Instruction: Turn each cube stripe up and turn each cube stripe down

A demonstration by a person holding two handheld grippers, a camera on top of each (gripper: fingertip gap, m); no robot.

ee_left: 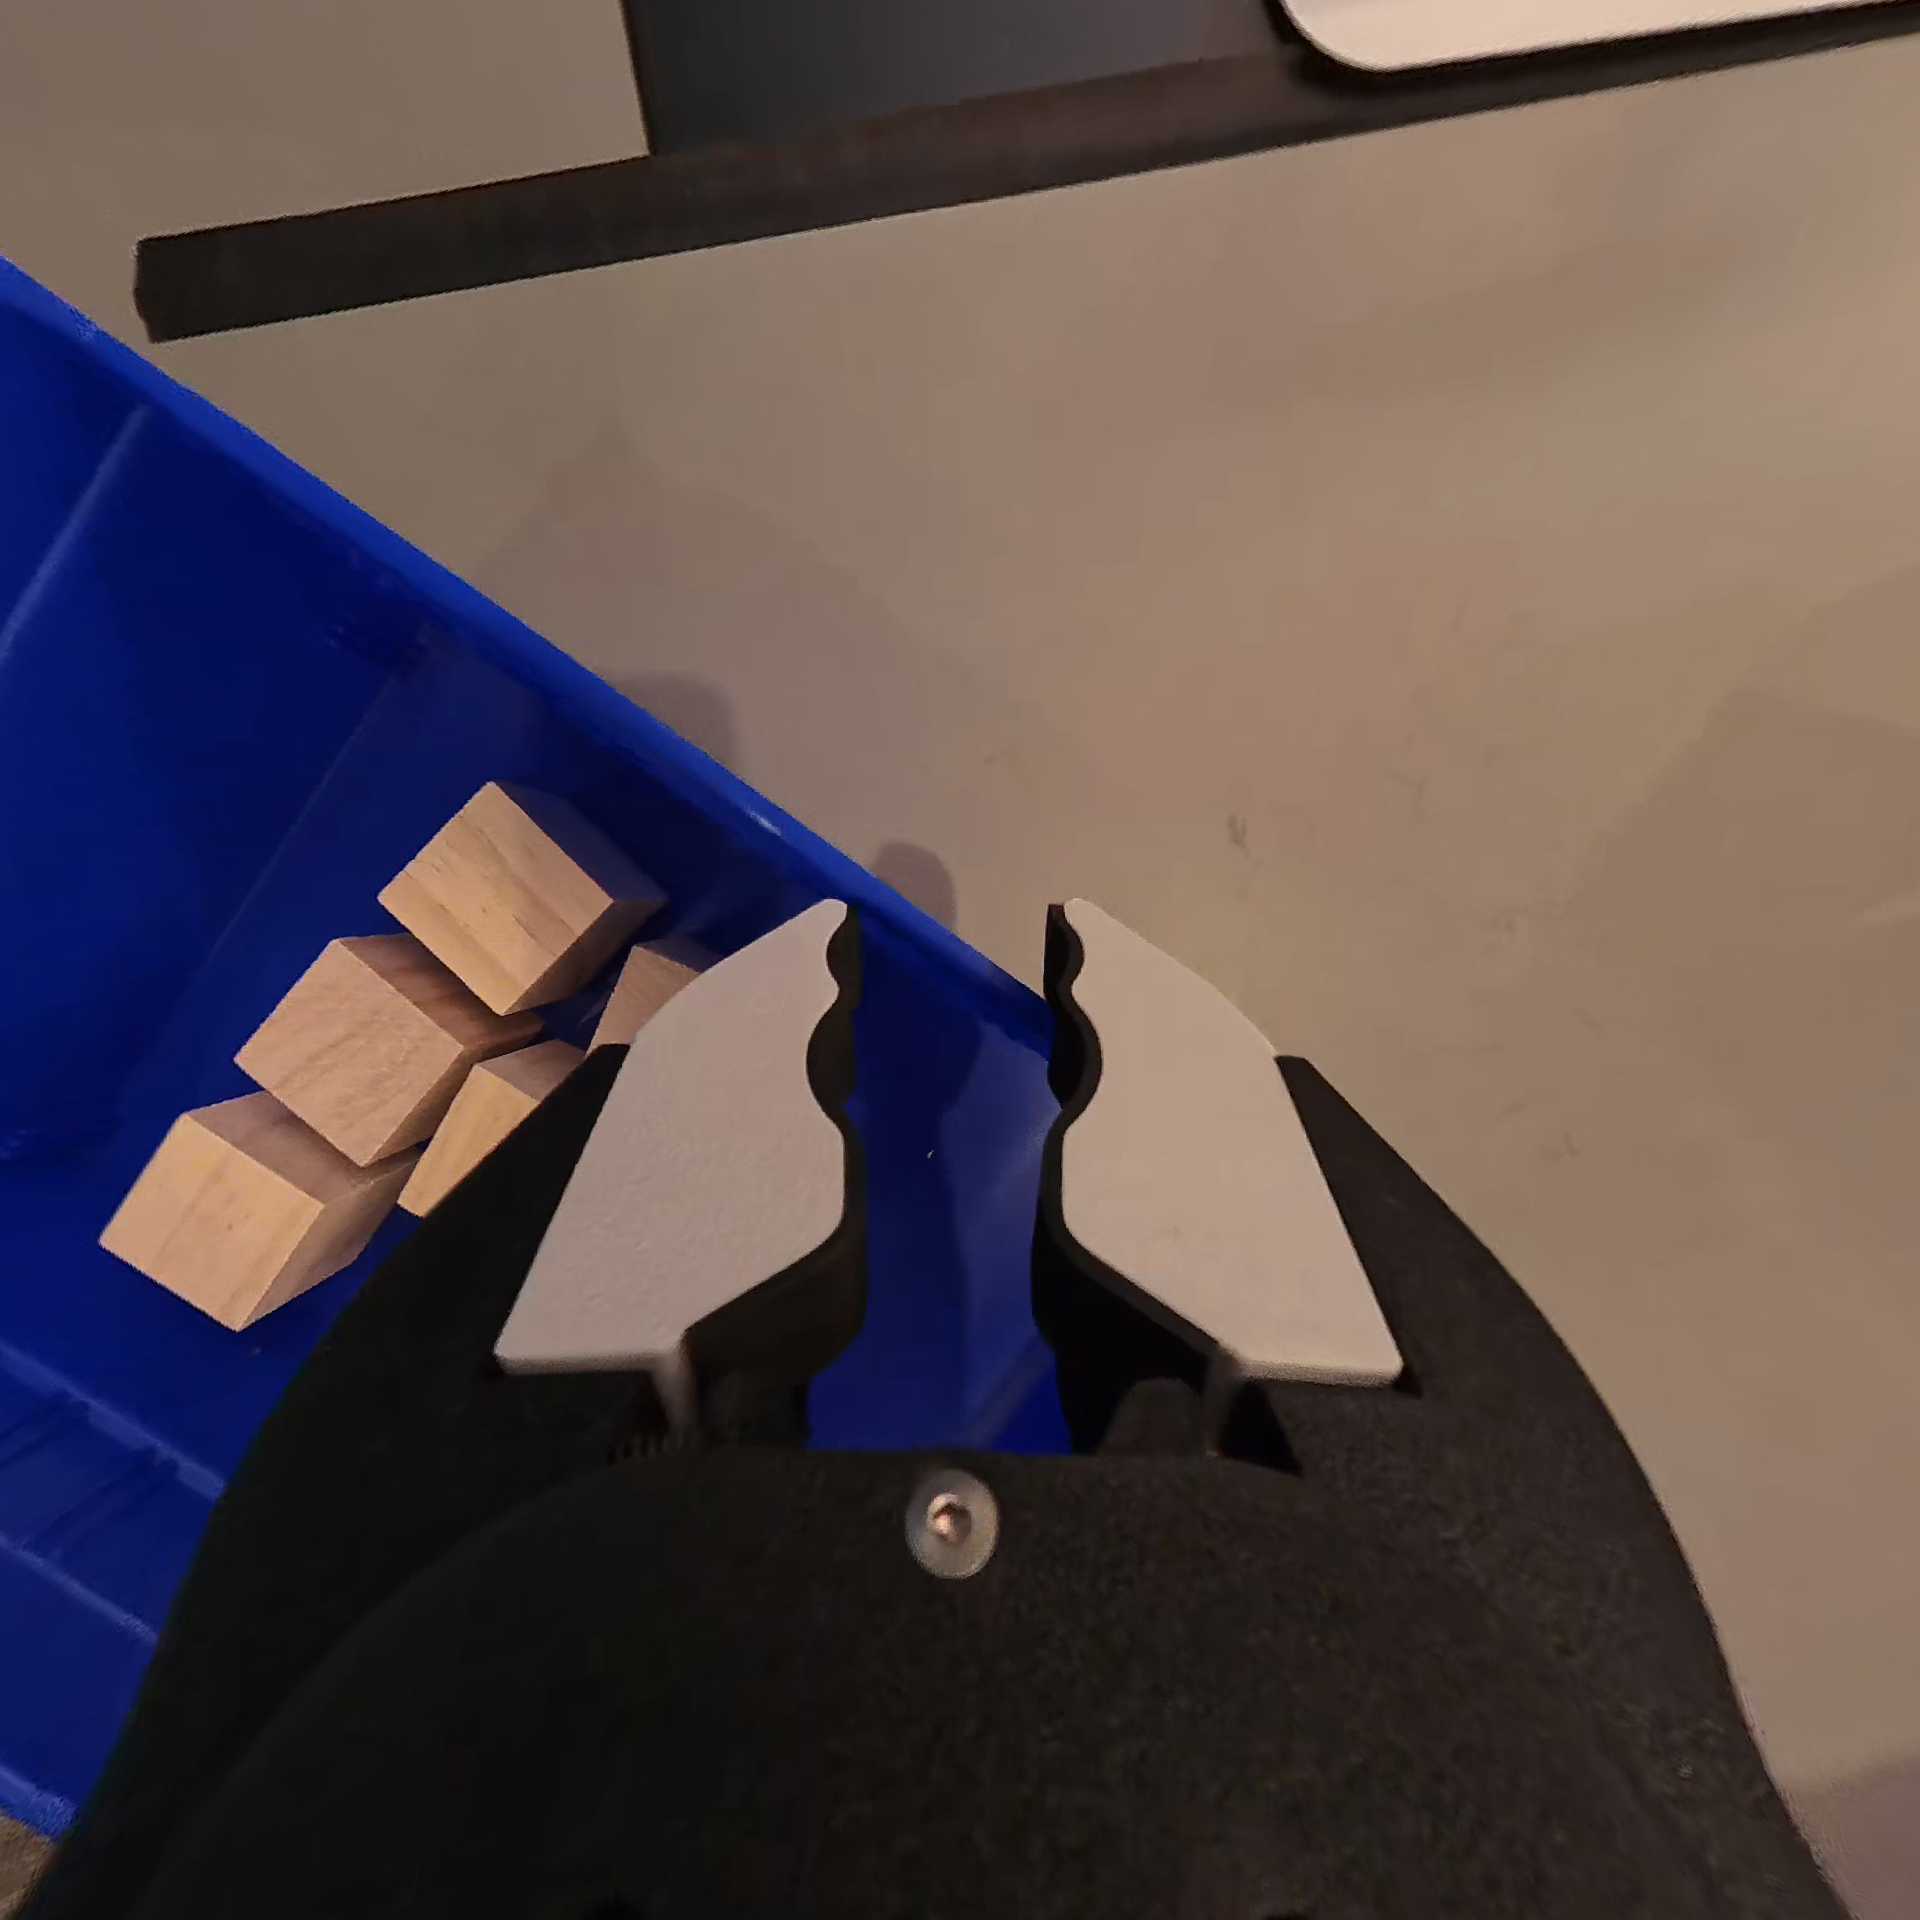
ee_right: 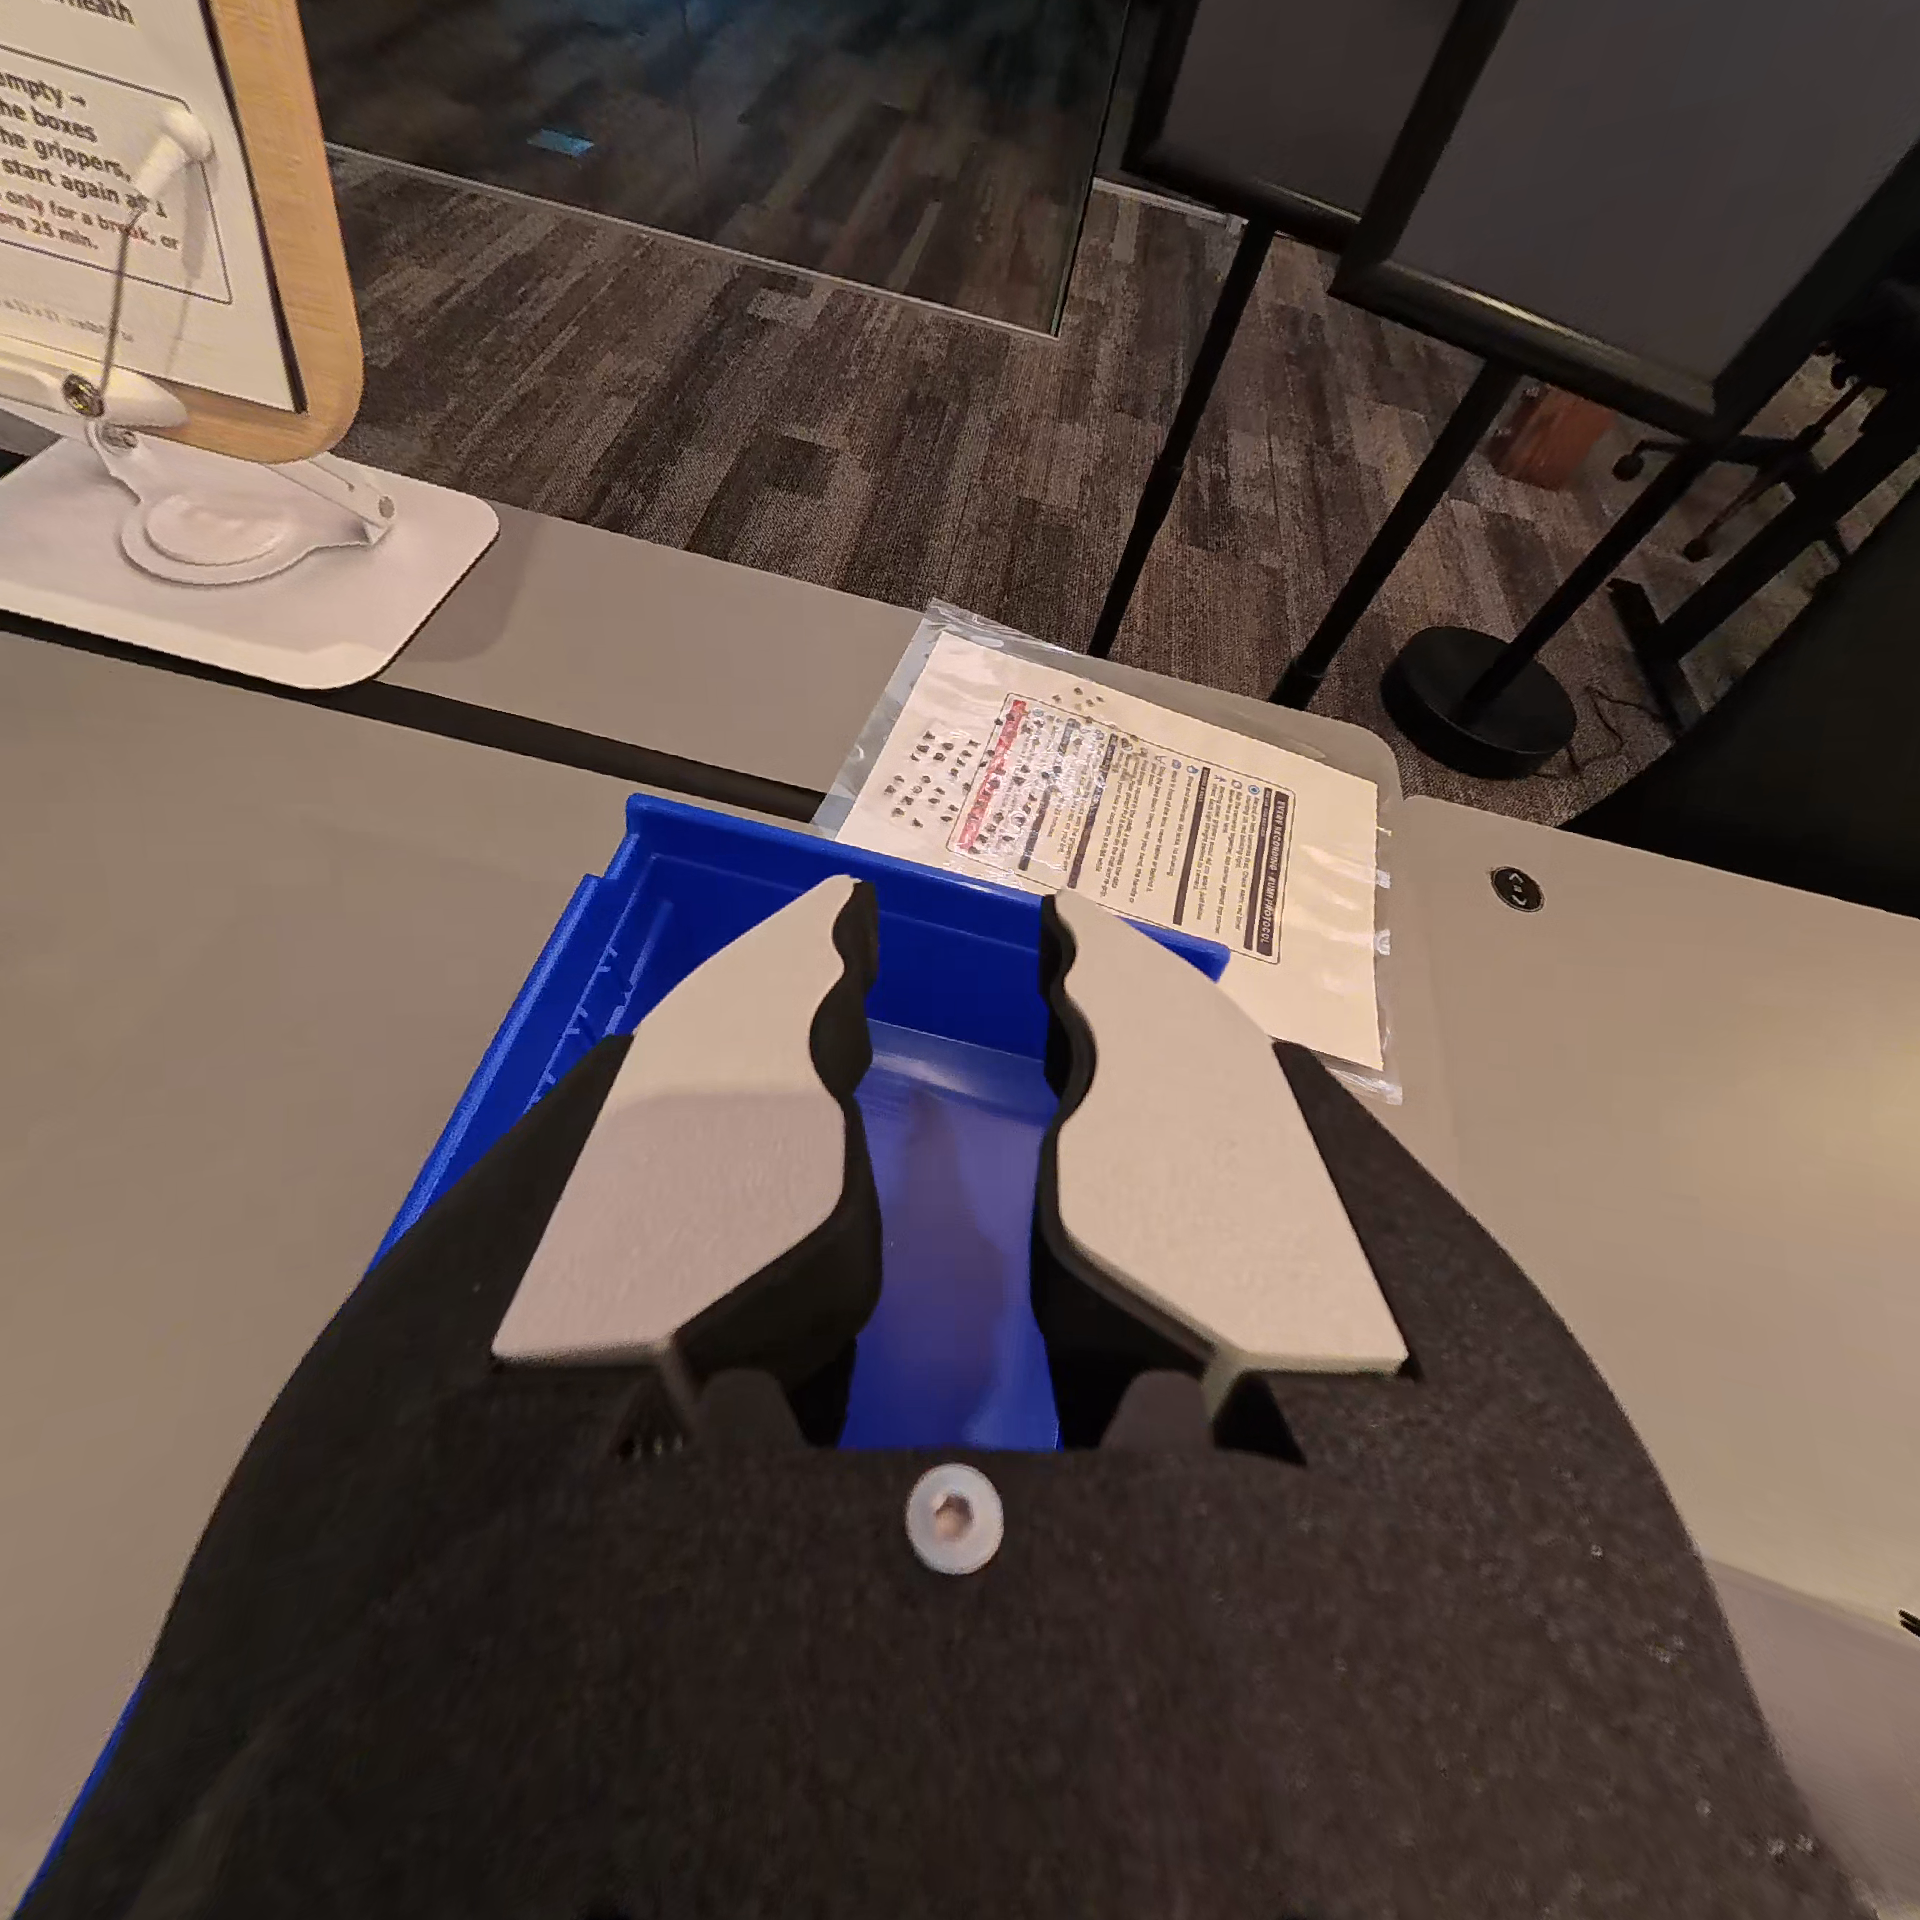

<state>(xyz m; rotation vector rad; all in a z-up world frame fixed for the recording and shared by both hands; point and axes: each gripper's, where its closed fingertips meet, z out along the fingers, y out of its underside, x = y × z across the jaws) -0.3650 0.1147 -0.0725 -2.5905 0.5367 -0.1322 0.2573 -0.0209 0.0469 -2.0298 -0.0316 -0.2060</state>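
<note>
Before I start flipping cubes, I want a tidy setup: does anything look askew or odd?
The wooden cubes lie jumbled in the blue bin, tilted and leaning on each other, with no stripe visible on any showing face. Both claws, left and right, are open and empty. Nothing looks spilled or damaged.

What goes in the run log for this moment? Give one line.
left gripper: open, empty | right gripper: open, empty | plain wooden cubes: heaped in blue plastic bin | stripes: none visible
</note>
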